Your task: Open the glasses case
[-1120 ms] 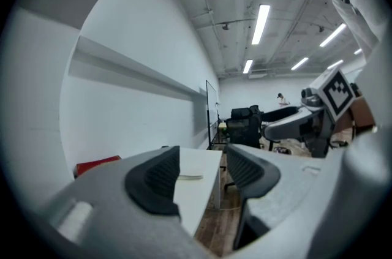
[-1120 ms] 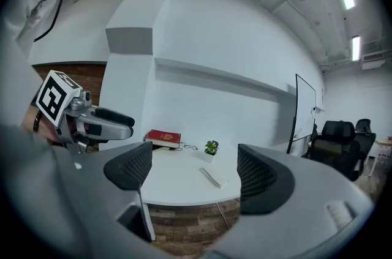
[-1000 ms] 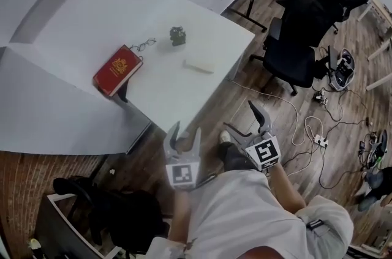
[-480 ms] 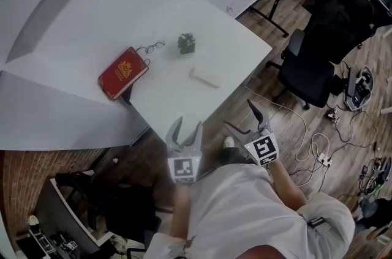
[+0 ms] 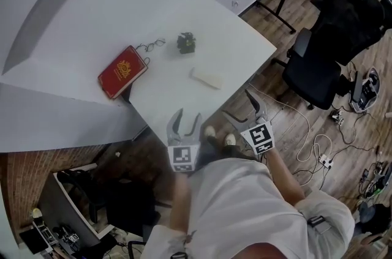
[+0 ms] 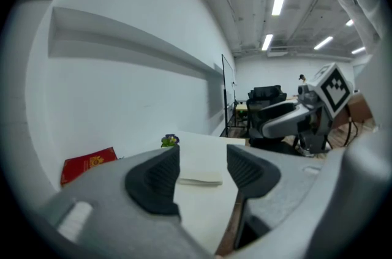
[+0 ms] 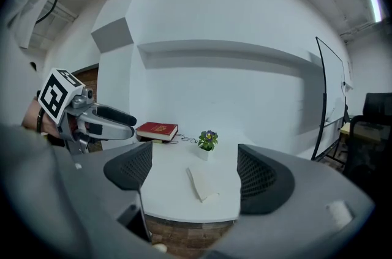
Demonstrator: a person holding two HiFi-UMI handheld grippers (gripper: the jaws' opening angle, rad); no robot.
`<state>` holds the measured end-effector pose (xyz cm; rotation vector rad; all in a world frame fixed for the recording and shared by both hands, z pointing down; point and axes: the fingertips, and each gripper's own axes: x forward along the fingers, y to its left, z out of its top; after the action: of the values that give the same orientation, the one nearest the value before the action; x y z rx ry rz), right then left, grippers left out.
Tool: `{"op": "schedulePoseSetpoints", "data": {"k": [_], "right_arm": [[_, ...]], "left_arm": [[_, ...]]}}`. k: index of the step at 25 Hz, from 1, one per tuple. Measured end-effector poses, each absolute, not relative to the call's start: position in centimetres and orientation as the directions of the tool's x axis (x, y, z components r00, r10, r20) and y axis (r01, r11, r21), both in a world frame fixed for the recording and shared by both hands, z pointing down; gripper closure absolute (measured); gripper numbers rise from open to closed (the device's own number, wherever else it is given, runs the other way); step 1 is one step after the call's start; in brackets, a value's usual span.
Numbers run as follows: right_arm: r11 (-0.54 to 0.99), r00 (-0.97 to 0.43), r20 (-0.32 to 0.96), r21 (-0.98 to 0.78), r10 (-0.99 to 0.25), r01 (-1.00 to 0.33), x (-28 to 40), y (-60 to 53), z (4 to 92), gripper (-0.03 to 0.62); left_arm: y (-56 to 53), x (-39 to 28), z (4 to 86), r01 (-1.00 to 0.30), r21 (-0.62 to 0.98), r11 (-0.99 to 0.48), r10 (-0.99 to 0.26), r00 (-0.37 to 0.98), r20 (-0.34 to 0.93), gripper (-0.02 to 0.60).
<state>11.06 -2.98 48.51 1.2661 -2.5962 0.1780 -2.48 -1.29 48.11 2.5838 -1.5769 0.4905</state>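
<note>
White glasses case (image 5: 207,78) lies closed on the table (image 5: 240,43). The left gripper (image 5: 187,118) and right gripper (image 5: 240,106) hover short of it, jaws spread and empty, likely ready to approach.

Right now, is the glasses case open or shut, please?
Shut: the case lies flat as one white slab, no lid raised.

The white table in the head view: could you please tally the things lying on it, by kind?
Red hardcover book: 1
White oblong glasses case: 1
Small potted plant with purple flowers: 1
Thin wire-framed glasses: 1
Total: 4
</note>
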Motion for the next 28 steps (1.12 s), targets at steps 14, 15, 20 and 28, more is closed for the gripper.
{"op": "schedulePoseSetpoints", "data": {"k": [14, 15, 20, 28], "right_arm": [[0.672, -0.584, 0.439, 0.060, -0.682, -0.739, 8.9, -9.6, 54.7, 0.155], [0.676, -0.581, 0.453, 0.066, -0.676, -0.734, 8.6, -10.2, 55.2, 0.155], [0.689, -0.558, 0.524, 0.078, -0.644, -0.721, 7.6, -12.1, 58.3, 0.155], [0.733, -0.520, 0.639, 0.103, -0.567, -0.673, 6.3, -13.8, 62.6, 0.155]], "left_arm": [[-9.0, -2.5, 55.3, -0.830, -0.031, -0.557, -0.766, 0.499, 0.405, 0.344], [-9.4, -2.5, 56.0, -0.827, -0.021, -0.562, -0.757, 0.504, 0.415, 0.344], [-11.1, -3.0, 59.2, -0.815, 0.009, -0.580, -0.718, 0.517, 0.466, 0.344], [-13.1, -3.8, 62.8, -0.811, 0.049, -0.582, -0.675, 0.516, 0.527, 0.356]]}}
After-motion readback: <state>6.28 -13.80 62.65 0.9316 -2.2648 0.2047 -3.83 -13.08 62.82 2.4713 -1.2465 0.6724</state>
